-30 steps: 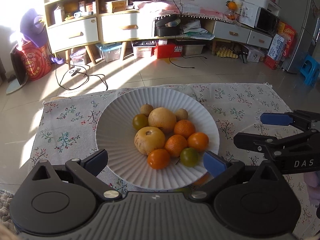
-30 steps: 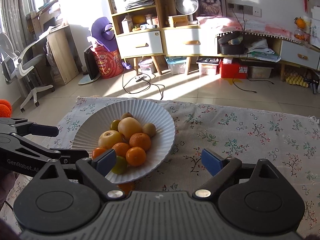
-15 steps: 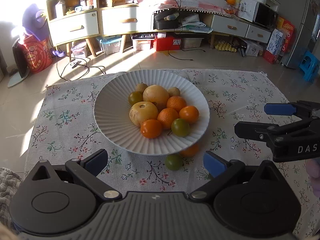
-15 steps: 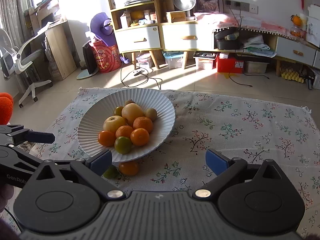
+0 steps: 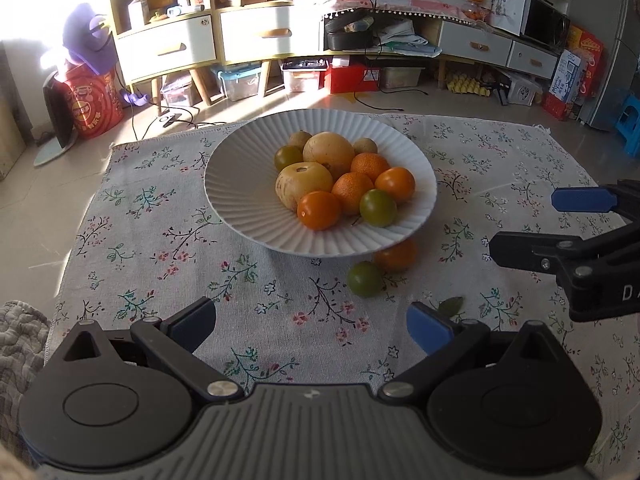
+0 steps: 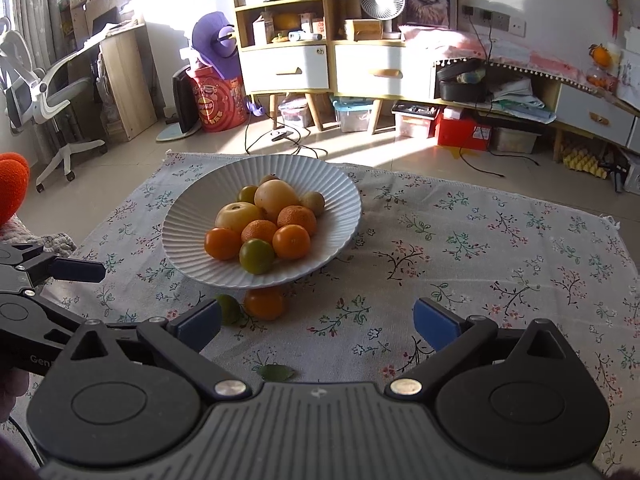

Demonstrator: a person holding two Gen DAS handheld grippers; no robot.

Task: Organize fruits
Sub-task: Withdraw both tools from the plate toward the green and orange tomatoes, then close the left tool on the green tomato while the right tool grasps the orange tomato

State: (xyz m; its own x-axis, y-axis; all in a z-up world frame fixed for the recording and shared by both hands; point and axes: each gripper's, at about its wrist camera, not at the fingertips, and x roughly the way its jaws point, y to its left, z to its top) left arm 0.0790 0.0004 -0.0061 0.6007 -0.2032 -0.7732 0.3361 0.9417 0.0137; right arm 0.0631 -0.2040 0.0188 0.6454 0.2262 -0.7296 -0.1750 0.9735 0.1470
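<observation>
A white ribbed plate (image 5: pixel 240 200) (image 6: pixel 344 196) holds several fruits: oranges, green citrus and yellow pears. A loose green citrus (image 5: pixel 364 279) (image 6: pixel 229 307) and a loose orange (image 5: pixel 396 256) (image 6: pixel 264 303) lie on the floral cloth by the plate's near rim. My left gripper (image 5: pixel 310 322) is open and empty, just short of the loose fruits. My right gripper (image 6: pixel 316 322) is open and empty, to the right of them. Each gripper shows in the other's view: the right one (image 5: pixel 560 220), the left one (image 6: pixel 60 280).
The floral cloth (image 5: pixel 160 240) (image 6: pixel 500 248) covers a low table. A green leaf (image 5: pixel 450 305) (image 6: pixel 275 372) lies near the front edge. Beyond are floor cables, cabinets, storage boxes and an office chair (image 6: pixel 48 100).
Both grippers have pulled back from the plate. The loose green citrus and orange by the plate's near rim have come into view. Both stay open.
</observation>
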